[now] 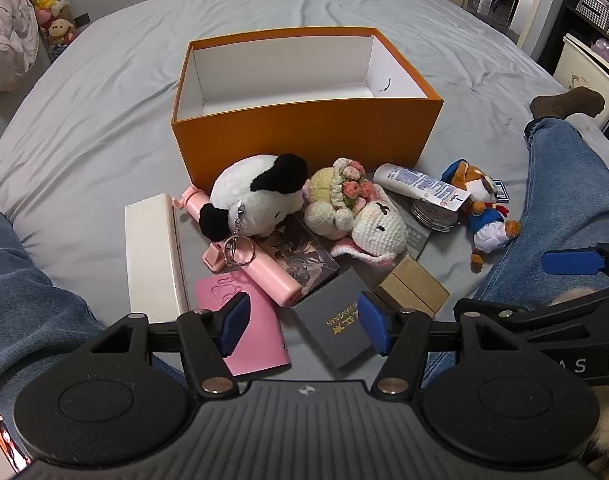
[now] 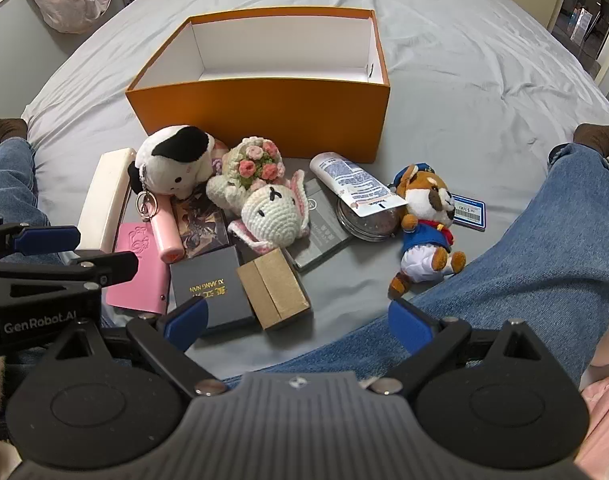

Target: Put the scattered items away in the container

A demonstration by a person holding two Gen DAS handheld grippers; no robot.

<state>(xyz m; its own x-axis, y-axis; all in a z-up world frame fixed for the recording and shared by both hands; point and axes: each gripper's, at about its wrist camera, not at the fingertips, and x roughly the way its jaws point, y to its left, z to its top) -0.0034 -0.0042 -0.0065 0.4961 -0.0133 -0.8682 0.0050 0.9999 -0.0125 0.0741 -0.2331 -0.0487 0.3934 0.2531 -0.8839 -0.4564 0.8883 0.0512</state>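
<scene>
An empty orange box [image 1: 304,132] [image 2: 260,108] stands on the grey bed. In front of it lie scattered items: a black-and-white plush [image 1: 256,196] [image 2: 176,164], a crochet bunny with flowers [image 1: 356,208] [image 2: 264,200], a pink bottle [image 1: 260,264], a pink wallet [image 1: 248,332] [image 2: 138,268], a dark box [image 1: 336,318] [image 2: 210,286], a tan box [image 1: 414,284] [image 2: 274,288], a white tube [image 1: 420,184] [image 2: 352,184] and a sailor plush [image 1: 484,208] [image 2: 424,224]. My left gripper [image 1: 302,326] is open above the dark box. My right gripper [image 2: 298,322] is open near the tan box.
A long white box [image 1: 154,256] [image 2: 104,200] lies left of the pile. The person's jeans-clad legs [image 1: 560,208] [image 2: 524,256] flank the items on both sides. A round tin [image 2: 368,220] and a blue card [image 2: 468,210] lie by the sailor plush. Shelves stand at the far right.
</scene>
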